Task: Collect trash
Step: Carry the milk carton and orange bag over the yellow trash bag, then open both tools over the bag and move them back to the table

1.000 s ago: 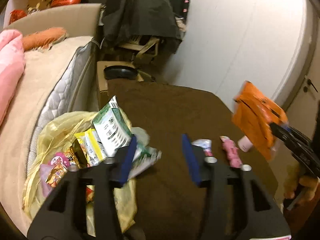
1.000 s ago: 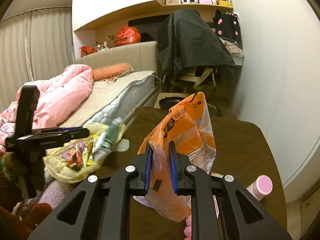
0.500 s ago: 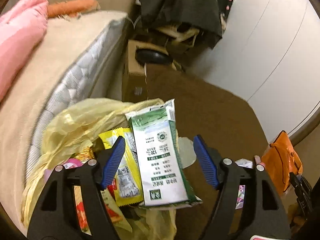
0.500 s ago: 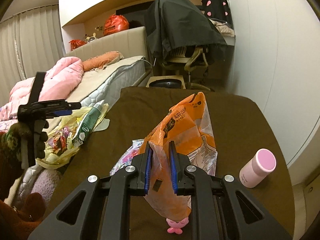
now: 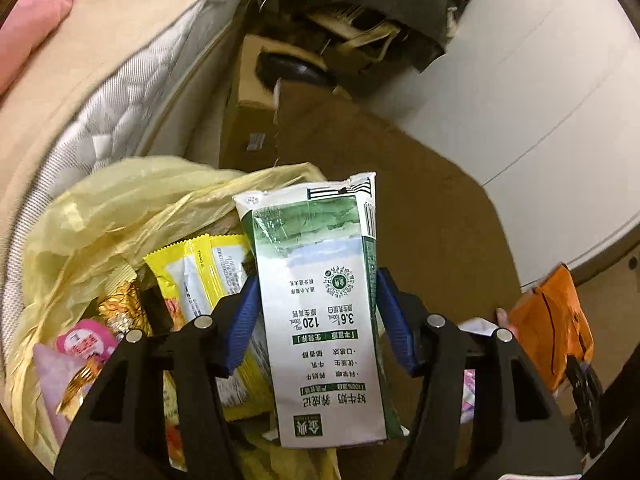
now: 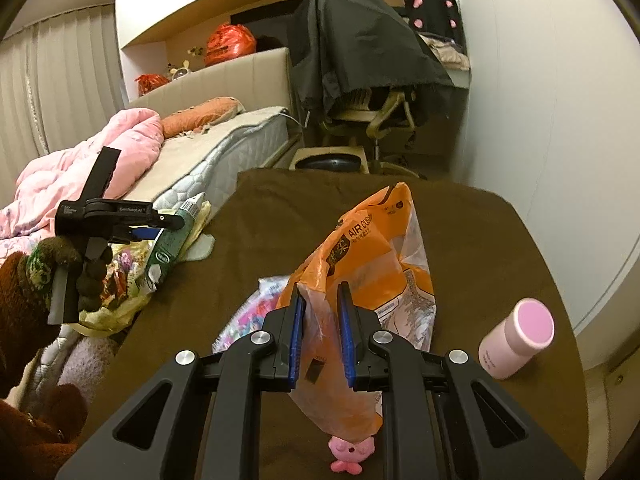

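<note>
My left gripper [image 5: 314, 304] has its blue pads on both sides of a green and white milk carton [image 5: 320, 300] lying over the mouth of a yellow trash bag [image 5: 120, 208] full of wrappers; contact cannot be told. The carton [image 6: 172, 236] and left gripper [image 6: 154, 228] also show in the right wrist view. My right gripper [image 6: 322, 332] is shut on an orange snack bag [image 6: 372, 248] and holds it above the brown table [image 6: 460, 232].
A pink-capped bottle [image 6: 516, 336] lies at the table's right. A pink toy [image 6: 346, 454] and a colourful wrapper [image 6: 252, 312] lie near my right gripper. A bed [image 6: 208, 144] runs along the left, a chair draped in dark cloth [image 6: 360, 60] behind.
My left gripper has moved forward over the trash bag and narrowed around the milk carton. My right gripper has lowered a little toward the table, still holding the orange bag.
</note>
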